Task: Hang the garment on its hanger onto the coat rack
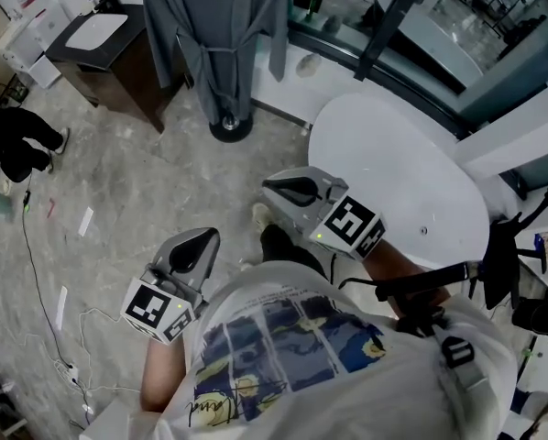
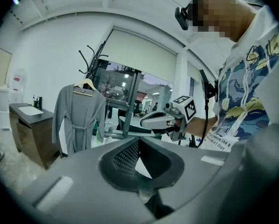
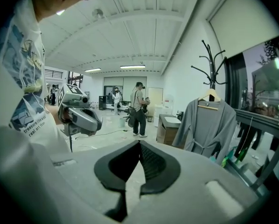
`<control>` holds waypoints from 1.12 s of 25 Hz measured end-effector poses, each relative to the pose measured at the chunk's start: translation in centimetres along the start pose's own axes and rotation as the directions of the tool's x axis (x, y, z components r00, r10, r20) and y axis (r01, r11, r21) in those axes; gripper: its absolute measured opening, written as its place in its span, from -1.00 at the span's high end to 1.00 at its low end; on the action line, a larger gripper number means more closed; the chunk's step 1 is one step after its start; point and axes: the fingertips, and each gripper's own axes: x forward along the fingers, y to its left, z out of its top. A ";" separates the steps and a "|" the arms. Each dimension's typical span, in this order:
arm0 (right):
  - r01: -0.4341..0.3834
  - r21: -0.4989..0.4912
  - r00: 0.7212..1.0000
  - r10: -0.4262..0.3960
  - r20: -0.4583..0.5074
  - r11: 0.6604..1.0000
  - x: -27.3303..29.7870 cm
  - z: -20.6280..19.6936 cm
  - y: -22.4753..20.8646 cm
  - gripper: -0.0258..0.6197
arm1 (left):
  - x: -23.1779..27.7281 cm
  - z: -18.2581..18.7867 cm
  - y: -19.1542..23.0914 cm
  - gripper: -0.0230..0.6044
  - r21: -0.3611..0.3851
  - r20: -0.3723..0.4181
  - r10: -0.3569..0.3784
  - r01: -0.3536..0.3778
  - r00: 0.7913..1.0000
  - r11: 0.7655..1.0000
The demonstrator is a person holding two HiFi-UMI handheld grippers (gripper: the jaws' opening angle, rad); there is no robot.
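A grey robe (image 1: 214,26) hangs on a wooden hanger (image 2: 86,84) from the black coat rack (image 2: 95,59), whose round base (image 1: 230,126) stands on the floor. The robe (image 3: 209,125) hangs straight with its belt tied. Both grippers are held close to the person's body, well short of the rack. My left gripper (image 1: 205,236) is shut with nothing between its jaws. Level with it, my right gripper (image 1: 269,184) is also shut and empty. Each gripper shows in the other's view, the right gripper (image 2: 163,120) and the left gripper (image 3: 79,115).
A dark cabinet with a white sink (image 1: 100,39) stands left of the rack. To the right is a white oval table (image 1: 393,172) with glass walls behind it. Cables (image 1: 36,273) trail across the marble floor. People (image 3: 138,108) stand far off.
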 end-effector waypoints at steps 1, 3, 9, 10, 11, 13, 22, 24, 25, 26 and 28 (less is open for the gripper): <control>-0.004 -0.005 1.000 0.004 -0.002 1.000 0.1 0.1 0.1 0.92 | 0.0 0.0 0.1 0.92 -0.001 -0.001 0.002 -0.002 1.000 1.000; -0.011 -0.015 1.000 0.011 -0.008 1.000 0.4 0.1 0.3 0.92 | -0.2 -0.2 0.3 0.92 -0.007 -0.002 0.007 -0.007 1.000 1.000; -0.031 -0.027 0.999 0.031 -0.014 0.999 0.9 0.1 0.8 0.92 | 0.0 -0.9 0.4 0.92 -0.024 -0.010 0.003 -0.004 1.000 1.000; -0.033 -0.028 0.999 0.033 -0.015 0.999 1.0 0.1 0.8 0.92 | 0.1 -1.0 0.4 0.92 -0.026 -0.011 0.003 -0.003 1.000 1.000; -0.034 -0.027 0.999 0.034 -0.015 0.999 1.0 0.1 0.8 0.92 | 0.2 -1.0 0.4 0.92 -0.027 -0.012 0.002 -0.002 1.000 1.000; -0.037 -0.026 0.999 0.037 -0.017 0.999 1.1 0.0 0.6 0.92 | 0.5 -0.9 0.5 0.92 -0.028 -0.015 0.000 0.000 1.000 1.000; -0.042 -0.028 0.999 0.041 -0.032 0.999 1.7 -0.1 -0.4 0.92 | 1.6 -0.6 1.3 0.92 -0.030 -0.025 -0.014 0.013 1.000 0.999; -0.043 -0.031 0.999 0.042 -0.034 0.999 1.9 -0.1 -0.7 0.92 | 1.9 -0.5 1.5 0.92 -0.030 -0.028 -0.018 0.018 0.999 0.999; -0.043 -0.033 0.998 0.042 -0.036 0.999 1.9 -0.1 -0.9 0.92 | 2.1 -0.4 1.6 0.92 -0.031 -0.030 -0.021 0.020 0.999 0.999; -0.044 -0.035 0.998 0.042 -0.037 0.998 2.0 -0.1 -1.1 0.92 | 2.3 -0.4 1.7 0.92 -0.032 -0.031 -0.024 0.023 0.999 0.999; -0.044 -0.037 0.998 0.042 -0.039 0.998 2.2 -0.1 -1.5 0.92 | 2.7 -0.4 2.0 0.92 -0.034 -0.034 -0.026 0.025 0.999 0.999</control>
